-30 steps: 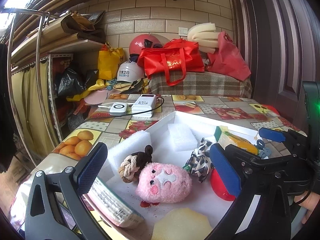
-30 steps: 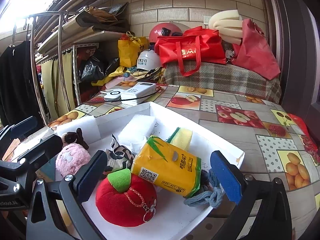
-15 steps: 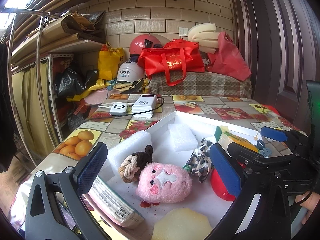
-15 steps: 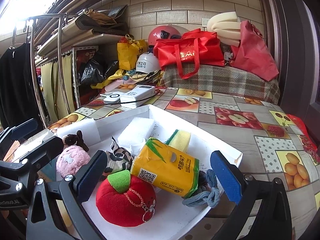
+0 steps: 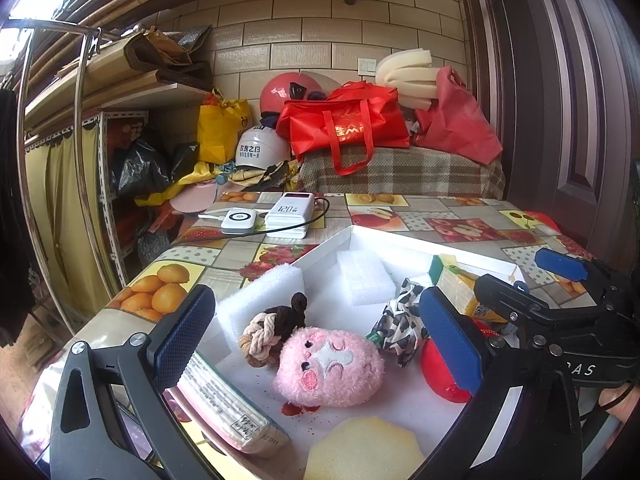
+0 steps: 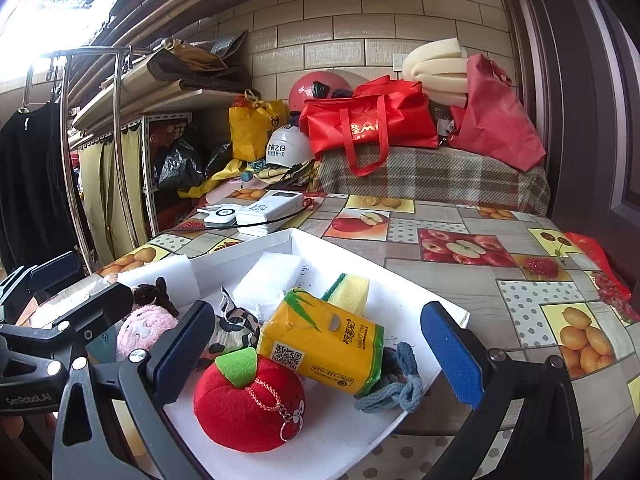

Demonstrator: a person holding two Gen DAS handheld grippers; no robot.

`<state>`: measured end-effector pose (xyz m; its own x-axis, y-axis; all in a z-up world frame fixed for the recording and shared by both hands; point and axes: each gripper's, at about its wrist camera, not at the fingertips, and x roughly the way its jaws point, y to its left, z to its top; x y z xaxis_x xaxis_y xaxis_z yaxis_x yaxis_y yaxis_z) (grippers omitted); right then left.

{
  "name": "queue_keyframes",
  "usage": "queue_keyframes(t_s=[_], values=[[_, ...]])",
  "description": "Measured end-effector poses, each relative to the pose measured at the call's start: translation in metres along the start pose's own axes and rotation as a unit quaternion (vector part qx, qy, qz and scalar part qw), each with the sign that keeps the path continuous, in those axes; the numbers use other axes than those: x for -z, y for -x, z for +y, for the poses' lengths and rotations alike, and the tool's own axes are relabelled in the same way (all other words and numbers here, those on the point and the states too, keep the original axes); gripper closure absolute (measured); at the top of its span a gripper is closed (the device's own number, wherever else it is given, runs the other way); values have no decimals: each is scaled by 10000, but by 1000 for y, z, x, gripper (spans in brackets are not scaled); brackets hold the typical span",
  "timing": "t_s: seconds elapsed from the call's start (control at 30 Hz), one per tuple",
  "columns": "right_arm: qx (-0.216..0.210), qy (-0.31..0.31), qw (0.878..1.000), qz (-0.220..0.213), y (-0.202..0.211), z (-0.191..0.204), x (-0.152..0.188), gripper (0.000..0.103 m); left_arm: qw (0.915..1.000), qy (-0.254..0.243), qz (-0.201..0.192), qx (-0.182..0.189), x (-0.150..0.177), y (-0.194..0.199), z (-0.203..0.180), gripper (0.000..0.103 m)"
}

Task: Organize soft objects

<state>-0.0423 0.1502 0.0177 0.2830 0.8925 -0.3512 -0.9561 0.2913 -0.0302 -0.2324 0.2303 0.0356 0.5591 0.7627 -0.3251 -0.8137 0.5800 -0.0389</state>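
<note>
left gripper point(image 5: 316, 344) gaping, empty, hangs over pink plush point(image 5: 330, 366) at the white tray point(image 5: 384, 236)'s near-left edge | right gripper point(image 6: 316, 350) wide, empty, over red apple plush point(image 6: 248, 404) and yellow tissue pack point(image 6: 320, 344) by the near-right edge | change: right view crept slightly forward; toys unmoved

Pink plush point(image 5: 328, 364); red apple plush point(image 6: 248, 400), green leaf; yellow tissue pack point(image 6: 320, 344); fruit-print tablecloth point(image 6: 460, 248).
</note>
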Motion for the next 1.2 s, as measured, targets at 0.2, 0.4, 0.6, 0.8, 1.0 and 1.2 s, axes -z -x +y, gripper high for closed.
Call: queue_keyframes(t_s=[0.2,0.4,0.6,0.8,1.0,1.2], values=[[-82,-33,9999,56,16,-7,9,0,10000,-10,-28,2,1,9,-4,0],[-145,177,9997,-14,54,-16,24,0,9992,-129,160,345,10,28,-27,0],[305,528,9981,-76,97,-31,38,0,9959,-360,520,651,17,45,-63,0],[824,-1,9954,-491,154,-72,47,0,9970,-360,430,540,22,68,-80,0],[1942,-655,9686,-1411,204,-96,61,0,9962,-818,249,-177,23,72,-99,0],[2326,-699,9637,-1111,195,-98,58,0,9958,-911,62,-55,25,82,-104,0]])
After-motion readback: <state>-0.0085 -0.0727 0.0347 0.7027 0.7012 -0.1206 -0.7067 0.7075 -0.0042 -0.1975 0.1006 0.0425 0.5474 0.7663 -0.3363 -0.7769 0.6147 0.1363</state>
